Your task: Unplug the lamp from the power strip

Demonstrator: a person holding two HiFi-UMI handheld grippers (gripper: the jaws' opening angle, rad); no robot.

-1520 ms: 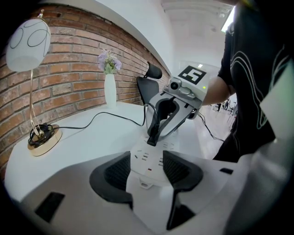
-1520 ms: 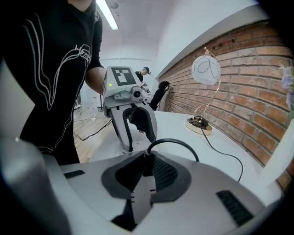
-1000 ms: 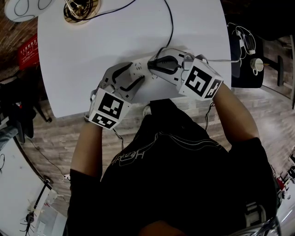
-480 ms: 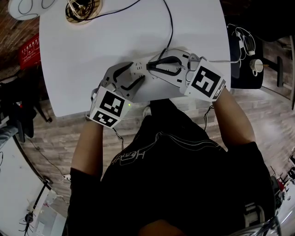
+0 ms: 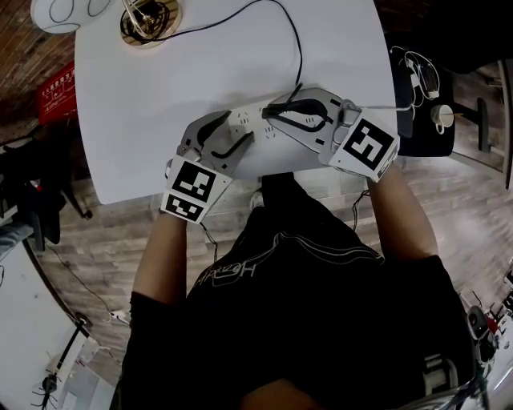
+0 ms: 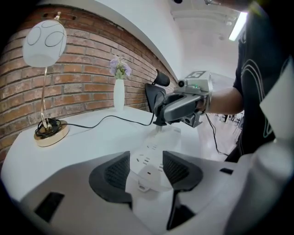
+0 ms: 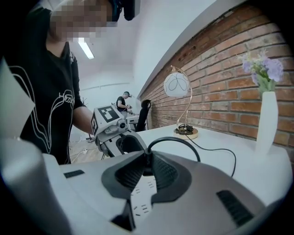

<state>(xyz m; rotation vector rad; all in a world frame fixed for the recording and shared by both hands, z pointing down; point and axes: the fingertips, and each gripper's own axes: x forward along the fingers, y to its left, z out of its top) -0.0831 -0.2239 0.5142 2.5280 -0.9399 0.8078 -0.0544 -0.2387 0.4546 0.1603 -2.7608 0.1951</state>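
Observation:
The white power strip (image 5: 255, 124) lies on the round white table (image 5: 160, 96), with my left gripper (image 5: 234, 132) shut on its near end; in the left gripper view the strip (image 6: 149, 158) fills the gap between the pads. My right gripper (image 5: 271, 114) is shut on the black plug (image 6: 159, 120) at the strip's far part. I cannot tell whether its prongs are in the socket. From the plug, the black cord (image 5: 296, 40) loops across the table to the lamp (image 5: 148, 24) at the far left. The lamp (image 6: 44, 43) has a white globe shade and a gold stem.
A white vase with purple flowers (image 6: 119, 94) stands by the brick wall. The table's near edge runs just behind both grippers. On the floor to the right is a black stand with cables (image 5: 425, 88), and to the left a red box (image 5: 56, 92).
The right gripper has shifted slightly to the right with the plug. The left gripper has stayed on the strip.

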